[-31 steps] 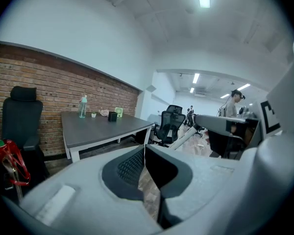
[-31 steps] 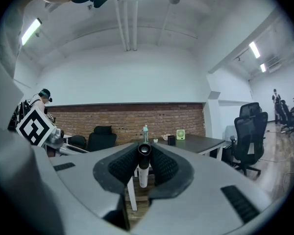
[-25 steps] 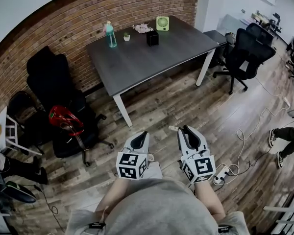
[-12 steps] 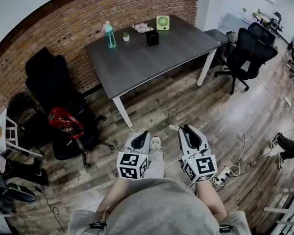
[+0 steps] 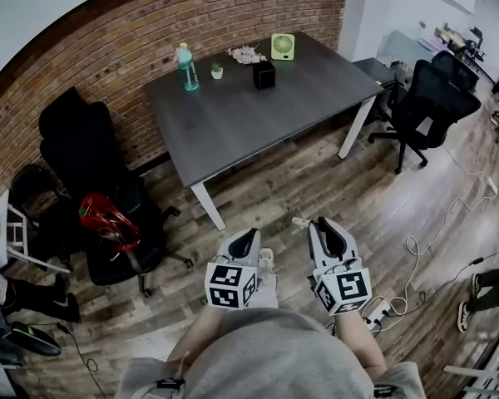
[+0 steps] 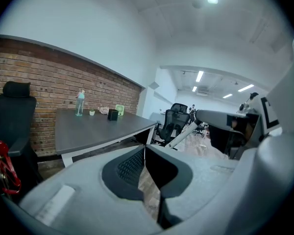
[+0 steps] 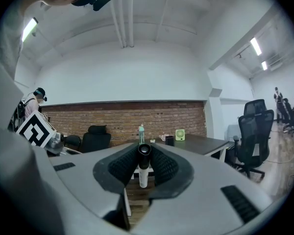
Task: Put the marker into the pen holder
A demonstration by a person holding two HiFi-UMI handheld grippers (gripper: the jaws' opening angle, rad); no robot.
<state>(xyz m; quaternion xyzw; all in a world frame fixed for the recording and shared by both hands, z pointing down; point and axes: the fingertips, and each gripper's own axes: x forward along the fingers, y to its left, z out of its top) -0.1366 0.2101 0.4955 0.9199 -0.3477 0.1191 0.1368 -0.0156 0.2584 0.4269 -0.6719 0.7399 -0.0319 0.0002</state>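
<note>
– Marker [image 7: 143, 173] first: which way does it point?

– Its dark round end faces back at the right gripper view, nearly end-on. The white barrel runs away from it, forward and down. So the long axis lies roughly along the jaws, tipped downward.

– And from the head view?

– A short white stub [image 5: 298, 220] sticks out past the tips, slanting up and to the left in the picture. It is small there, so I would not swear to the exact angle.

– How does it look?

– A slim white barrel with a black end, and no print that I can make out.

– Who has it?

– The right gripper [image 7: 144, 153], whose ribbed pads are closed on the marker just below that dark end. It is carried in the air above the wooden floor [image 5: 316, 173], in front of the person.

– The left gripper [image 6: 145, 148]?

– Its jaws meet at the tips with nothing between them.

– Where is the pen holder [image 5: 264, 75]?

– It is a small black box on the grey table [image 5: 233, 123], near the far edge by the brick wall [image 5: 150, 23]. It stands well apart from the marker, beside a green fan [image 5: 283, 46] and a bottle [image 5: 185, 66].
</note>
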